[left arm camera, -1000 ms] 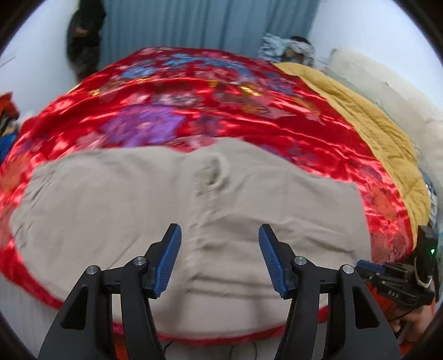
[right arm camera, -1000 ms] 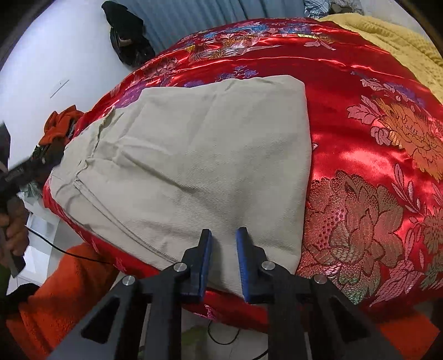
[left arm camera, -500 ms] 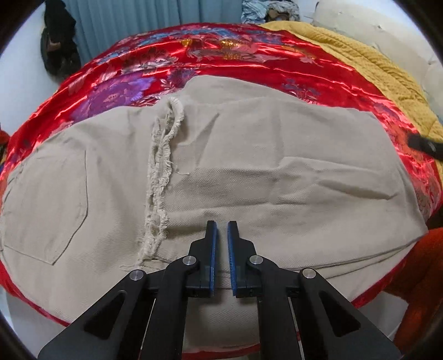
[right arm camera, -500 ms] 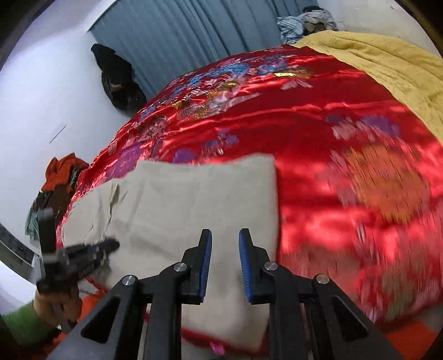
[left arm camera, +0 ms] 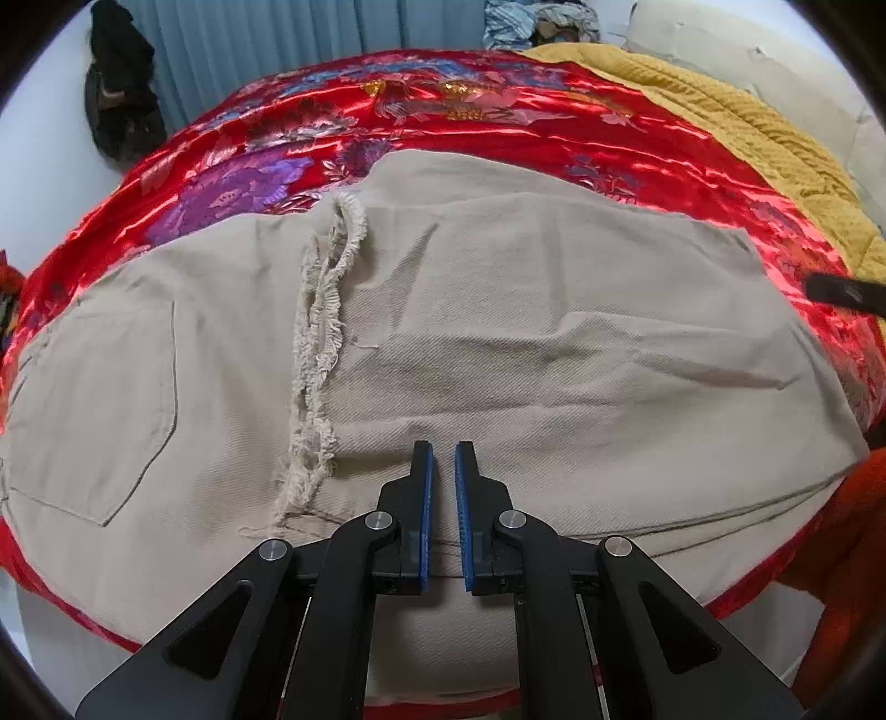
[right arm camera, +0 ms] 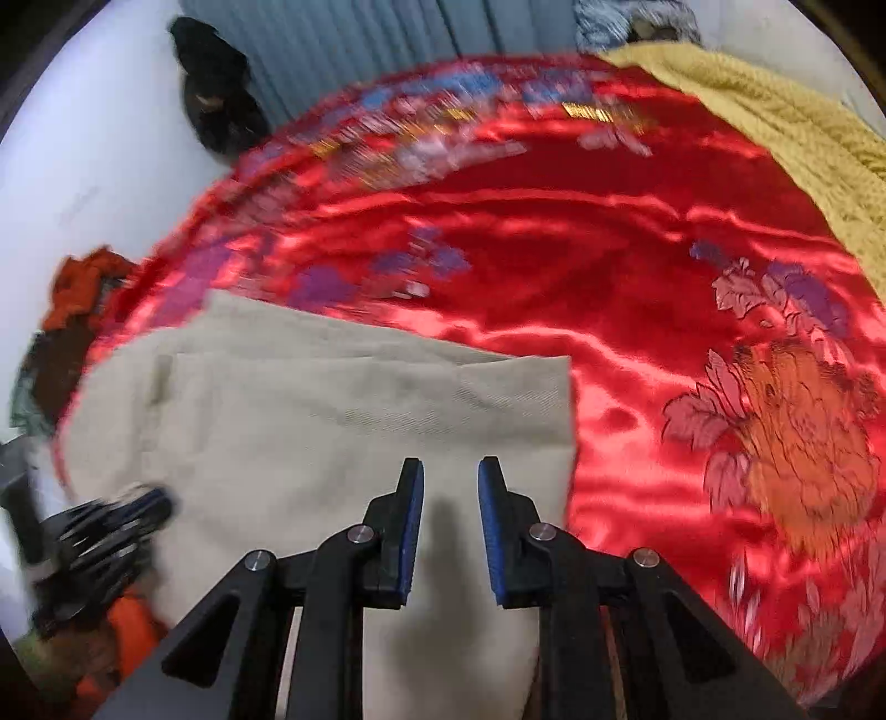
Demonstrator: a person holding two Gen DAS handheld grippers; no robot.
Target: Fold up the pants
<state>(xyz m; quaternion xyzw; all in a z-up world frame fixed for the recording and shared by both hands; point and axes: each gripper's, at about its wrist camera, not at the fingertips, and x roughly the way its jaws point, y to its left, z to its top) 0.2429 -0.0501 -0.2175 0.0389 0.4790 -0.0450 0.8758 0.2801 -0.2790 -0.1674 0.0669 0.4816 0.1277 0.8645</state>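
Beige twill fills most of what I see through the left wrist camera: the pants (left arm camera: 498,343) lie spread across a red satin bedspread (left arm camera: 343,127) patterned with purple and gold flowers, close to its near edge. A frayed hem (left arm camera: 321,354) runs as a ragged pale strip down the cloth left of centre, and a patch pocket (left arm camera: 99,410) sits further left. My left gripper (left arm camera: 441,498) is pinched nearly shut, its blue pads only a thin slit apart, with the tips down at the pants fabric just right of the fraying; I cannot say for certain that cloth is caught between them. Through the right wrist camera, which is blurred, the pants (right arm camera: 310,432) occupy the lower left, a straight folded edge of them ending just right of my right gripper (right arm camera: 449,520). That gripper's jaws stand a little apart with the cloth below them, and I cannot tell whether they touch it or hold anything. The other tool appears as a dark smear at the left edge of this view, above an orange sleeve (right arm camera: 127,626). A mustard yellow blanket (left arm camera: 764,144) borders the bedspread on the right, and blue-grey curtains (left arm camera: 288,44) hang behind the bed.
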